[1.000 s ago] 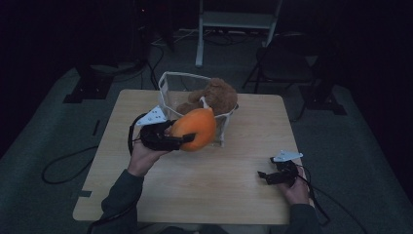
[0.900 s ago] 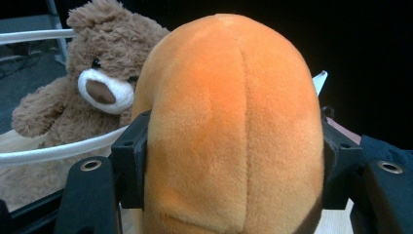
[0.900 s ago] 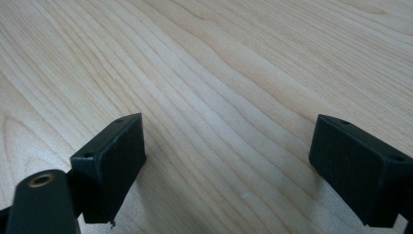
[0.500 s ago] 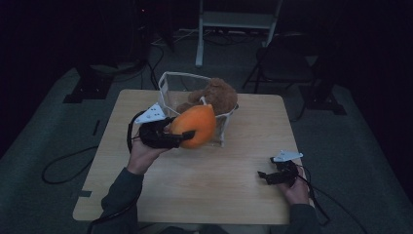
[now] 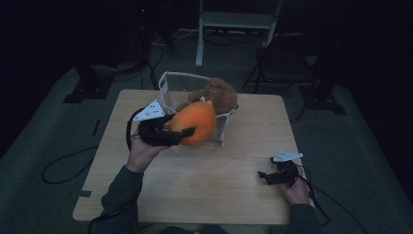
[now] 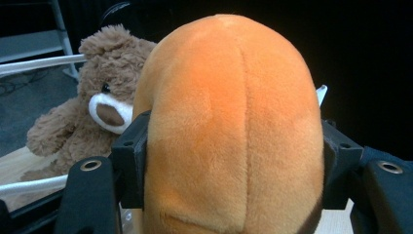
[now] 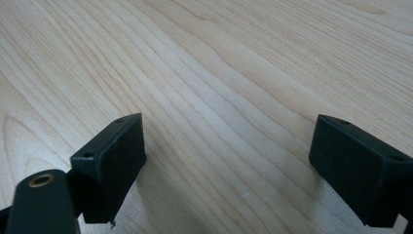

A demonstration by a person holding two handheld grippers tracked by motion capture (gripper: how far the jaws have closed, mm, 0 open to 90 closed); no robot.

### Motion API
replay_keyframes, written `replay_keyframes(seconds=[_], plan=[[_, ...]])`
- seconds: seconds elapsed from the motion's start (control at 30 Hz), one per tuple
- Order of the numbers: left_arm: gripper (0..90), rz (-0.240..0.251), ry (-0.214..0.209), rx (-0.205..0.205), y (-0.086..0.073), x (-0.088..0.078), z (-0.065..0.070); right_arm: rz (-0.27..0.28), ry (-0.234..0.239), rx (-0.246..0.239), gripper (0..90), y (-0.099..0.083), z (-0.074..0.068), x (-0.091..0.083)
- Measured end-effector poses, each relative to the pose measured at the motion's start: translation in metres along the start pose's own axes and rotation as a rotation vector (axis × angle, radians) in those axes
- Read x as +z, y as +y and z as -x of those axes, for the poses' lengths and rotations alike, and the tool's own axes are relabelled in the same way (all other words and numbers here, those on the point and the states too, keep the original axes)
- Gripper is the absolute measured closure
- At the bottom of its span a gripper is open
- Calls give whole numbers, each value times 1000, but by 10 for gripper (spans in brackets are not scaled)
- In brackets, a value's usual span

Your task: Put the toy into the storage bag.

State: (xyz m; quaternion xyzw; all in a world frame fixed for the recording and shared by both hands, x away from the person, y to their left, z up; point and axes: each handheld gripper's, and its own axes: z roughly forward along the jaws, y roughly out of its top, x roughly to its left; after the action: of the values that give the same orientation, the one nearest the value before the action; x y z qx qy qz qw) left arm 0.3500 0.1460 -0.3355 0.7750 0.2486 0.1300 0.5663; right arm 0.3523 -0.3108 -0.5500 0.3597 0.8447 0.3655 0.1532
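An orange plush toy [image 5: 196,122] hangs above the table just in front of the white wire basket [image 5: 168,84], and my left gripper [image 5: 182,130] is shut on it. In the left gripper view both black pads press into the sides of the orange plush toy [image 6: 234,131], and behind it a brown teddy bear [image 6: 92,122] sits in the basket. From above, the brown teddy bear [image 5: 216,95] fills the basket's right half. My right gripper [image 5: 263,175] rests low near the table's front right corner, jaws wide apart over bare wood [image 7: 229,146].
The wooden table [image 5: 195,185] has free room in its front half. Black cables trail from both grippers over the table's edges. Dark stands, a chair [image 5: 282,63] and a metal frame [image 5: 234,19] stand on the floor behind the table.
The left hand has carried the orange plush slightly up and toward the basket. The right gripper has stayed where it was.
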Motion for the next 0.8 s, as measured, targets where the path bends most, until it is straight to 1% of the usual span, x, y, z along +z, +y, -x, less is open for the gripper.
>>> replay_keyframes(seconds=[0.53, 0.8], plan=[[324, 10, 6, -3, 7, 0, -4, 0, 0, 0, 125, 0, 0, 0], [324, 17, 8, 3, 12, 0, -5, 0, 0, 0, 125, 0, 0, 0]])
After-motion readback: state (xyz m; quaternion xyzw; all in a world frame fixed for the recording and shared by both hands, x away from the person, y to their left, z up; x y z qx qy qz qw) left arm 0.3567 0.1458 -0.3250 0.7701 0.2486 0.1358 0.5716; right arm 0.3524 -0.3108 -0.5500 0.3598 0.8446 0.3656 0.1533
